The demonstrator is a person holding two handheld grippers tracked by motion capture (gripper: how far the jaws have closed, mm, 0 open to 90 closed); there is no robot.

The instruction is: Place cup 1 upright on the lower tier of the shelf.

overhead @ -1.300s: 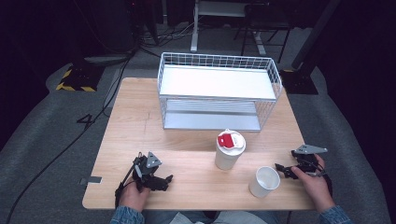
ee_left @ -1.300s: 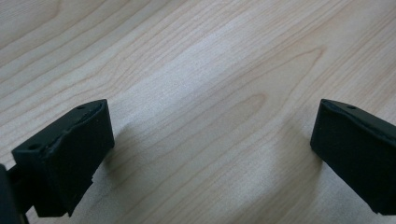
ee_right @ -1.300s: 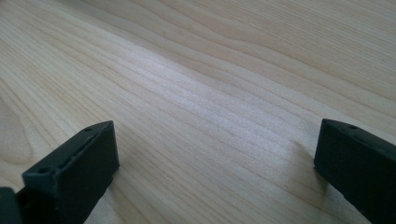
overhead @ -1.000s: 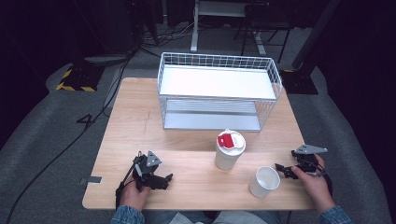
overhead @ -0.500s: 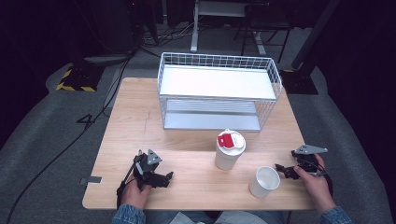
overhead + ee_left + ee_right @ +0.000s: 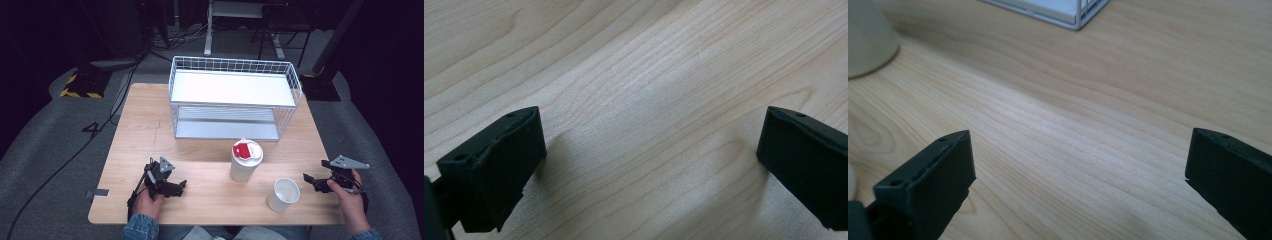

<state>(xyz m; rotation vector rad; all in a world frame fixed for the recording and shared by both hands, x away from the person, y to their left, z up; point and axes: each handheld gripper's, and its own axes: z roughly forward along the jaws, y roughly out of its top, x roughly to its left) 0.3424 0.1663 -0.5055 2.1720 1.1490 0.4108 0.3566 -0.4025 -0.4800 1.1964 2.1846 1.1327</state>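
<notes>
Nothing much has changed across the last moments: both tools rest in the same spots near the lower edge of the high view, so the work seems not yet begun. Left tool (image 6: 172,186) lies low on the table (image 6: 150,130) at lower left, jaws wide apart over bare wood. Right tool (image 6: 314,181) sits at lower right, jaws likewise spread, aimed toward the open cup (image 6: 283,194) just beside it. That cup is white, lidless and upright, its inside plain as far as can be seen. Nearby, toward the centre, stands a taller lidded cup (image 6: 245,160) with a red patch on its white lid. Wire rack (image 6: 235,97) occupies the upper middle.
</notes>
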